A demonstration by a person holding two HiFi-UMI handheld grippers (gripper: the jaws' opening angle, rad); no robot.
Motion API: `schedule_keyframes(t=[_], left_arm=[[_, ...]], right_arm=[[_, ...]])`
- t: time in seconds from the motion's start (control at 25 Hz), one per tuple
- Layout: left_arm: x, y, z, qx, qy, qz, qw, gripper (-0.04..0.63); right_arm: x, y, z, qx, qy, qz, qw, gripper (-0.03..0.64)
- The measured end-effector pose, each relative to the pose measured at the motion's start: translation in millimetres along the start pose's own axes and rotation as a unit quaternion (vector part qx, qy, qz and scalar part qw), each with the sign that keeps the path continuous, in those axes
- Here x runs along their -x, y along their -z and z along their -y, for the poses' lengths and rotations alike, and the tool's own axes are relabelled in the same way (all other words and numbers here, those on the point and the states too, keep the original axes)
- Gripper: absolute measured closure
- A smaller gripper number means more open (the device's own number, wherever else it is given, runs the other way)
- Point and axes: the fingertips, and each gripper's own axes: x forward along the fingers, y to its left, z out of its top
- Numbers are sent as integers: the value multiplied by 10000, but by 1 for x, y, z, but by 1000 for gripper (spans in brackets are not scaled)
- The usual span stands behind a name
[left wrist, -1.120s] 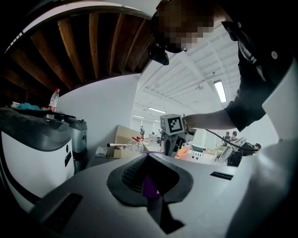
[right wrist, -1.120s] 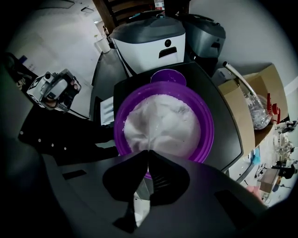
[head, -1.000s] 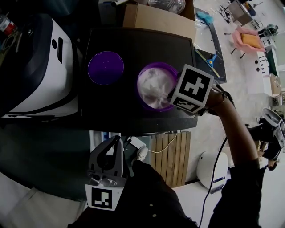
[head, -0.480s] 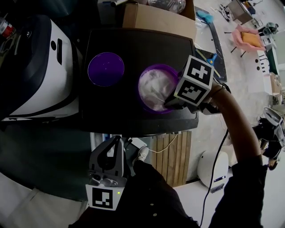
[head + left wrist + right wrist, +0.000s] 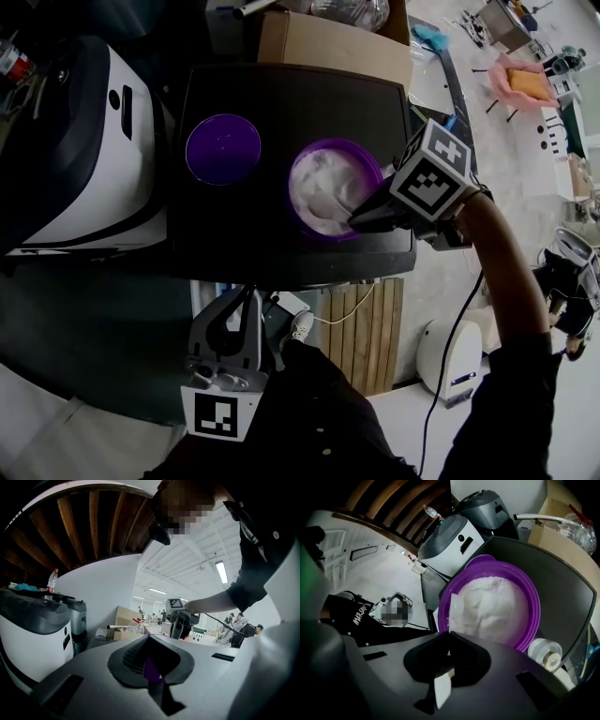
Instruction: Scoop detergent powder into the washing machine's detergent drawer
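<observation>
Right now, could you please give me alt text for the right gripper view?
The right gripper, shut on a white scoop, holds it in a purple tub of white powder on a black table. A white-and-grey machine stands behind.

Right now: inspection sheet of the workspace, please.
Surface: black top, holds the job's things.
Job's things: open purple tub of white powder; purple lid beside it; scoop in the powder; drawer not seen.
Clutter: tape roll by the tub.
Grippers: right gripper shut on the scoop; left gripper low, shut on a purple sliver.
Cables: black cable along the right arm; white cable below the top.
Surroundings: white machine, cardboard box.
</observation>
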Motion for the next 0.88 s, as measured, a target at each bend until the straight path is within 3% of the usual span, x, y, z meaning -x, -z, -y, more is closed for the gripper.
schedule_keyframes(t=[0.16,0.32,0.52,0.88], left_arm=[[1,-6,3,-24,-24,55,10000,580],[2,-13,9,-90,-15,107,9999,580],[2,-22,14,-123,-43,172,9998,580],[9,-42,18,-219,-215,367,9989,580]], right_arm=[[11,-8,-15,-291,-548,821,9947,584],[18,-11,-25,-621,-1051,1699,9779,584],[31,-16,-36,-831,-1547,2804,9437,584],[49,-9,-70,-1098,-1866,4326,8752,584]])
